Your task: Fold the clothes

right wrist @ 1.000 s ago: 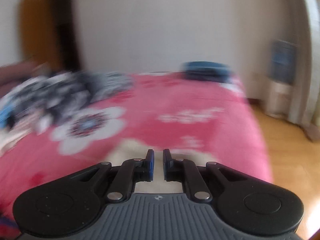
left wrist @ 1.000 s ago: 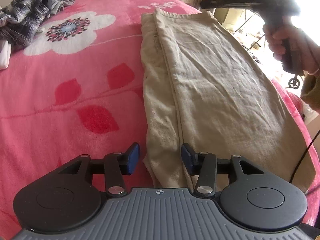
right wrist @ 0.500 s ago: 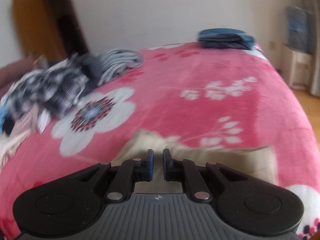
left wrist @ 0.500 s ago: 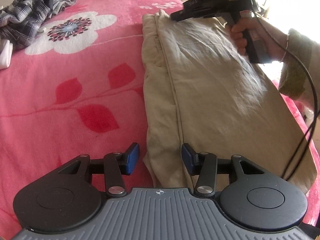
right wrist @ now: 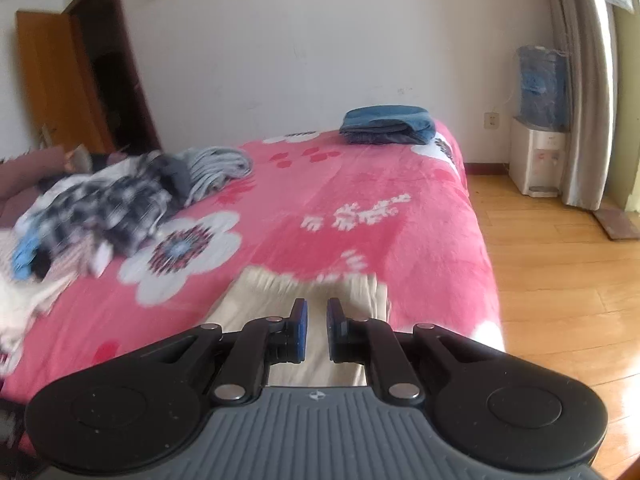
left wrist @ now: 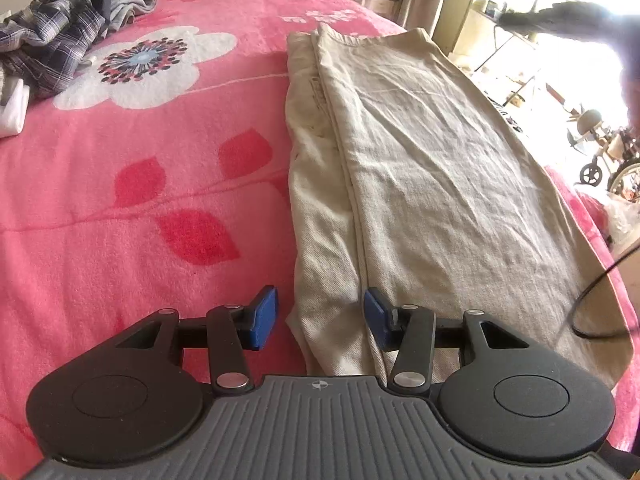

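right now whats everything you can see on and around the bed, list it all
beige trousers: one, folded lengthwise, flat on the right side of the bed
pink blanket: one, pink with white flowers and red leaves, covers the bed
pile of unfolded clothes: one heap, plaid, grey and white, far left of the bed
folded blue clothes: one stack, blue and dark grey, far corner of the bed
water dispenser: one, white with a blue bottle, on the floor by the wall
wooden door: one, brown, far left
black cable: one, over the trousers' right edge
left tool: open, at the trousers' near end
right tool: narrow gap, above the trousers' far end
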